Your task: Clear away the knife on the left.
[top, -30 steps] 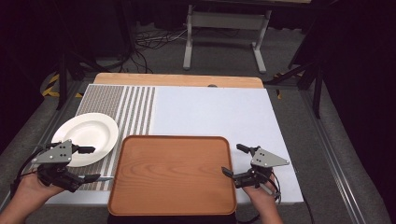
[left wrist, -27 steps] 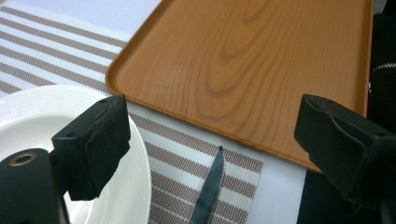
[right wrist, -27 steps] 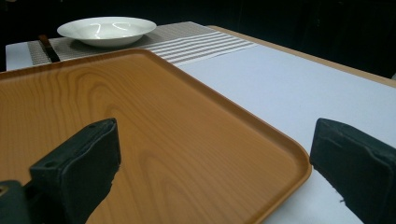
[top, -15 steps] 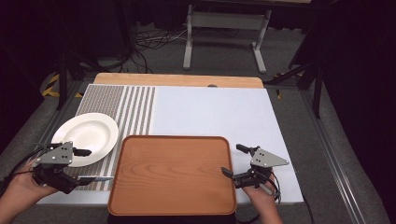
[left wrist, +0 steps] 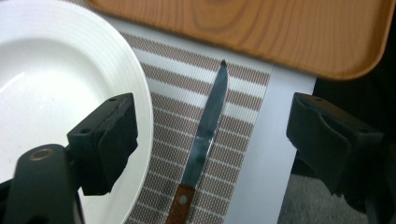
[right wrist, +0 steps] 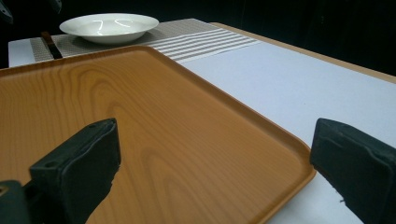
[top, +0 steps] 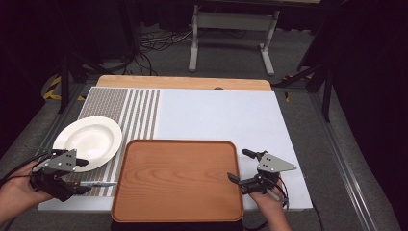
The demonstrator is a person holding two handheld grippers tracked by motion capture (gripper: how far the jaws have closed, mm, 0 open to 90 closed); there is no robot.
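A knife with a wooden handle [top: 98, 184] [left wrist: 205, 135] lies on the striped mat between the white plate [top: 89, 139] [left wrist: 56, 70] and the wooden tray [top: 178, 178] [left wrist: 261, 28], with its tip toward the tray. My left gripper [top: 84, 176] [left wrist: 215, 133] is open around the blade. Its jaws have just been closing, and the pads stand clear of the knife on both sides. My right gripper [top: 238, 165] [right wrist: 210, 154] is open at the tray's right rim [right wrist: 285, 140], with nothing between its fingers.
The striped placemat [top: 130, 106] covers the table's left part and a white sheet [top: 221, 115] covers the rest. The table's front edge runs just behind both hands. A metal stand [top: 231, 29] and cables lie on the floor beyond the table.
The left gripper's jaws stand slightly closer together than a second ago. The knife, plate, tray and right gripper have not moved.
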